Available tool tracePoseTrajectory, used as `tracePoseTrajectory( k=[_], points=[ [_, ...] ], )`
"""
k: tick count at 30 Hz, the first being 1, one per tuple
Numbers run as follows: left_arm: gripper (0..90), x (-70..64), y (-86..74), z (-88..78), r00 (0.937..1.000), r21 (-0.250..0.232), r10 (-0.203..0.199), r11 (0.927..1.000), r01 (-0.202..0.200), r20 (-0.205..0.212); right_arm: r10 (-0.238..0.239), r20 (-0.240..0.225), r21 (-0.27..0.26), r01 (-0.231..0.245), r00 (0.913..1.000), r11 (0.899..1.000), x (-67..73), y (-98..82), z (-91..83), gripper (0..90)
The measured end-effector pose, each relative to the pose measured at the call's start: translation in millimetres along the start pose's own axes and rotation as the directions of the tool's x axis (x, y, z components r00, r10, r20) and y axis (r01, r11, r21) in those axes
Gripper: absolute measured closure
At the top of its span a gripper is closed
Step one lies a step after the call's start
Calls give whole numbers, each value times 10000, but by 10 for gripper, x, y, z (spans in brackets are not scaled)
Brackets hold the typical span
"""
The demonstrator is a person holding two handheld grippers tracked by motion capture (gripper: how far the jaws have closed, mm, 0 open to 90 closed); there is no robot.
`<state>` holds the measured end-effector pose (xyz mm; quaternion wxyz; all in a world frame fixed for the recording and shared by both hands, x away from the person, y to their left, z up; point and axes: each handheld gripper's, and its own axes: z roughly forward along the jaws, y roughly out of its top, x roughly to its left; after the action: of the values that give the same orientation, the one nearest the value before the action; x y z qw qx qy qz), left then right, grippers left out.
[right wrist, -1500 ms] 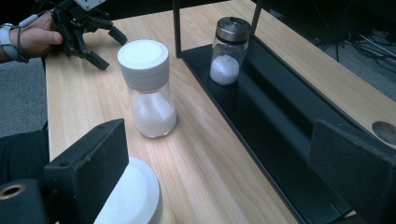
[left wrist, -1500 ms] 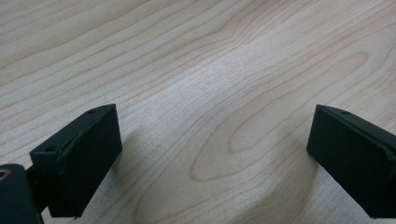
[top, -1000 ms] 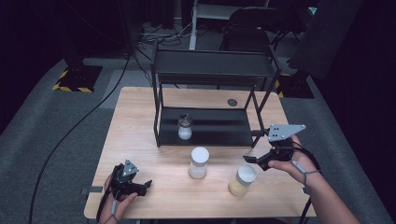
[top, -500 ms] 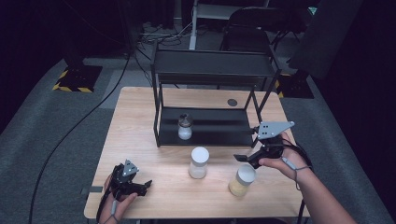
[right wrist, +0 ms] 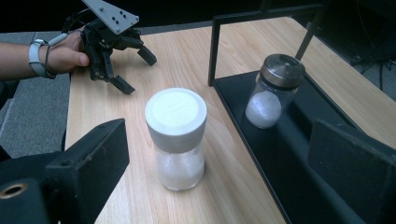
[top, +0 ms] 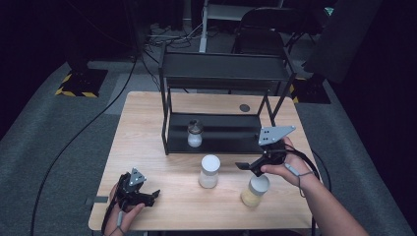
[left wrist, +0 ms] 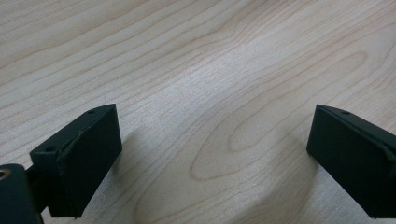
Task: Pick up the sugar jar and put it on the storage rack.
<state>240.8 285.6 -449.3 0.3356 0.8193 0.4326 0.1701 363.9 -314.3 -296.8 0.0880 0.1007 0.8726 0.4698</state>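
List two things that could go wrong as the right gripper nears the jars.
1. The right gripper hangs open directly above the yellow-filled jar; dropping lower could tip it.
2. The white-lidded jar stands tall and close to the black shelf; a jaw sweeping sideways might knock it against the frame.

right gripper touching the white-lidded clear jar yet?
Apart. The right gripper view shows the open right gripper with bare wooden table either side of the white-lidded clear jar.

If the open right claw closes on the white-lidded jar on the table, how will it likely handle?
The white-lidded jar looks clear, smooth and round, so probably slippery. It stands tall on a narrow base, so an off-centre push may tip it, then roll.
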Motion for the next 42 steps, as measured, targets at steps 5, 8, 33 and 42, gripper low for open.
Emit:
tracePoseTrajectory(
  k=[5, 8, 33, 42],
  points=[
    [32, 0, 0, 0, 10000, 1, 2, 10000, -2, 0, -13, -119, -43, 13, 9999, 10000, -9, 35, 91, 56],
    [32, 0, 0, 0, 10000, 1, 1, 10000, -1, 1, -81, -208, -14, 81, 9998, 10000, -14, 71, 153, 56],
    [32, 0, 0, 0, 10000, 3, 2, 10000, -2, -1, -242, -765, 989, 317, 9968, 9946, -25, 313, 606, 93],
    [32, 1, 0, 0, 10000, -5, 6, 10000, -6, 5, -346, -892, 1471, 475, 9954, 9880, -12, 396, 756, 94]
  ],
)
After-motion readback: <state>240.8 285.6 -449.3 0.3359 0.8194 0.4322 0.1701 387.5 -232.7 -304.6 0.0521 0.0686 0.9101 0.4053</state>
